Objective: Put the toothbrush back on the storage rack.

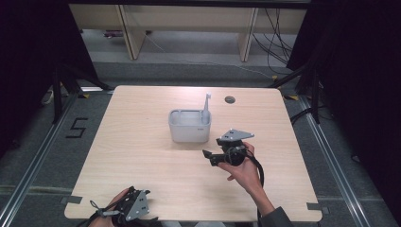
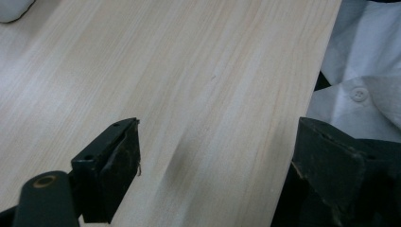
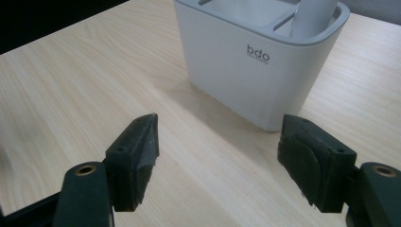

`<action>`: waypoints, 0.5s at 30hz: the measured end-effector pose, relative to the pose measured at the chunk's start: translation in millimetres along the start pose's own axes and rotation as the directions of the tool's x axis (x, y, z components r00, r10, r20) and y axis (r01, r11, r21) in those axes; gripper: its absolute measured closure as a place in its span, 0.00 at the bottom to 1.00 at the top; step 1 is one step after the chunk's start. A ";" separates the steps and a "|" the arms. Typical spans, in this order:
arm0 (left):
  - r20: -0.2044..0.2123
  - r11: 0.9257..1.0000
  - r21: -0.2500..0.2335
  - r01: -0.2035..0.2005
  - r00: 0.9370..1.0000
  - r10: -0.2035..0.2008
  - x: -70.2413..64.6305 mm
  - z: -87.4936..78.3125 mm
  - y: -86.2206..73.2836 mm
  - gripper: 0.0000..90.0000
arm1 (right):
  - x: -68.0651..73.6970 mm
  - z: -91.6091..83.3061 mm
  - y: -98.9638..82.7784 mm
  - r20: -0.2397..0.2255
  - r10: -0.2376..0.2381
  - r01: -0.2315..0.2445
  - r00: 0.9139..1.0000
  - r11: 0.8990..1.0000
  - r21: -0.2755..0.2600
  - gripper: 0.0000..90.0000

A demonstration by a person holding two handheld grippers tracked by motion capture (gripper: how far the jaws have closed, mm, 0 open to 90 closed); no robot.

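Looking down from the high view, the bench [image 1: 142, 161] holds a grey tub [image 1: 189, 126] near its middle, with a white stick [image 1: 206, 105] standing in its right back corner. The right claw [image 1: 208, 156] hangs just beside the tub, wide open with nothing in it. Its own view shows small letters [image 3: 257, 52] on the tub wall. The left claw [image 1: 142, 193] sits at the near edge, open and empty, and its own view shows a white shirt [image 2: 364, 90] past the edge.

Pale grey caddy [image 1: 189, 126] with dark lettering; light wood-grain table [image 1: 142, 156]; black hand-held gripper [image 1: 211, 157].
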State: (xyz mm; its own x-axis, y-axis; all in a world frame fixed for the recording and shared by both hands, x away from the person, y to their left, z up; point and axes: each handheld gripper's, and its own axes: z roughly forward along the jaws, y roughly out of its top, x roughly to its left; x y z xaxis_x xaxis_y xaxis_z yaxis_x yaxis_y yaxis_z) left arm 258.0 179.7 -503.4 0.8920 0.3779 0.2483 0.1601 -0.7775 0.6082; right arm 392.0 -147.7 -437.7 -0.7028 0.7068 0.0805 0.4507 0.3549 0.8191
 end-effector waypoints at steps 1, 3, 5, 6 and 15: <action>0.000 1.000 0.000 0.000 1.000 0.000 0.0 0.1 0.1 0.17 | 0.1 0.2 -2.1 -0.005 0.005 -0.005 1.000 1.000 -0.006 0.34; 0.000 1.000 0.001 0.000 1.000 0.000 0.0 0.3 0.0 0.17 | 1.1 -1.2 -5.6 0.005 -0.010 0.010 1.000 1.000 -0.003 0.34; 0.000 1.000 0.000 0.000 1.000 0.000 0.1 0.1 0.0 0.17 | 1.6 -1.0 -9.0 0.004 -0.026 0.026 1.000 1.000 -0.007 0.34; 0.000 1.000 0.000 0.000 1.000 0.000 0.1 0.0 0.0 0.17 | 2.7 -0.8 -10.7 -0.012 -0.015 0.015 1.000 1.000 -0.002 0.34; 0.000 1.000 0.001 0.000 1.000 0.000 0.2 -0.1 -0.1 0.17 | 10.9 -1.9 -23.4 -0.023 -0.013 0.013 1.000 1.000 0.019 0.33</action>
State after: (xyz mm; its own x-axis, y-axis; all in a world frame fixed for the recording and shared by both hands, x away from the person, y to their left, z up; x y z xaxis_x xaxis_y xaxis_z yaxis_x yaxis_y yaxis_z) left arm 258.2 179.8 -503.3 0.8918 0.3778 0.2488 0.1603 -0.7783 0.6071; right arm 372.8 -149.4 -454.9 -0.7213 0.6876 0.0833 0.4516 0.3756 0.8093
